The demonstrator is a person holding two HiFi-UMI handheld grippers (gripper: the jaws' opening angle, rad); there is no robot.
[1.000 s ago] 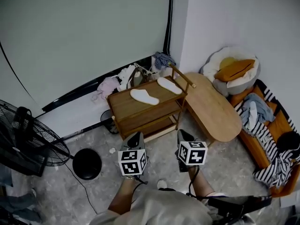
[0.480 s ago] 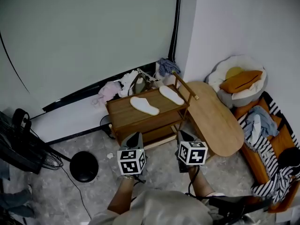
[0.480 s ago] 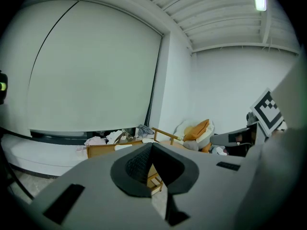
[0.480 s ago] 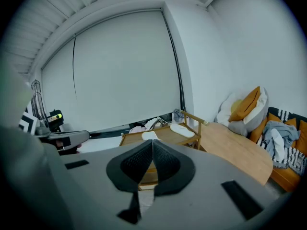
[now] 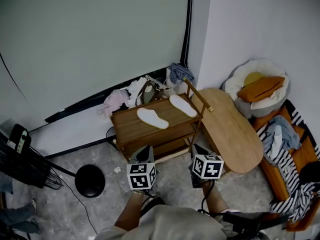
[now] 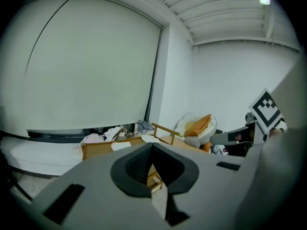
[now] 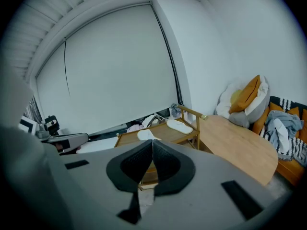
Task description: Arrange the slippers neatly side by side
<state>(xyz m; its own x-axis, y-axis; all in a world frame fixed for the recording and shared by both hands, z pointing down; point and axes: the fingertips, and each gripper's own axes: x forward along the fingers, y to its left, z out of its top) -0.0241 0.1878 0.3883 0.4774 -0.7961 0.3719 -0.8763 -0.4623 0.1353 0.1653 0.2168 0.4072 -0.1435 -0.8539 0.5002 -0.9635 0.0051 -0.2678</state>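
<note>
- Closed on nothing, the left gripper (image 5: 145,151) and right gripper (image 5: 196,150) sit low in the centre of the head view.
- Above them, one white slipper (image 5: 152,118) lies mid-frame on the wooden shelf (image 5: 125,130).
- The other slipper (image 5: 182,105) lies up and to its right, apart from it.
- An oval table (image 5: 231,131) stands just right of the shelf.
- Clothes (image 5: 120,98) are heaped behind the shelf.

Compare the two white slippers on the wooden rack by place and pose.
The left slipper lies near the middle of the wooden rack; the right slipper lies at its railed right end. The left slipper sits nearer the front edge, the right slipper farther back toward the wall. Both are white, flat, slanted much alike, and apart from each other.
</note>
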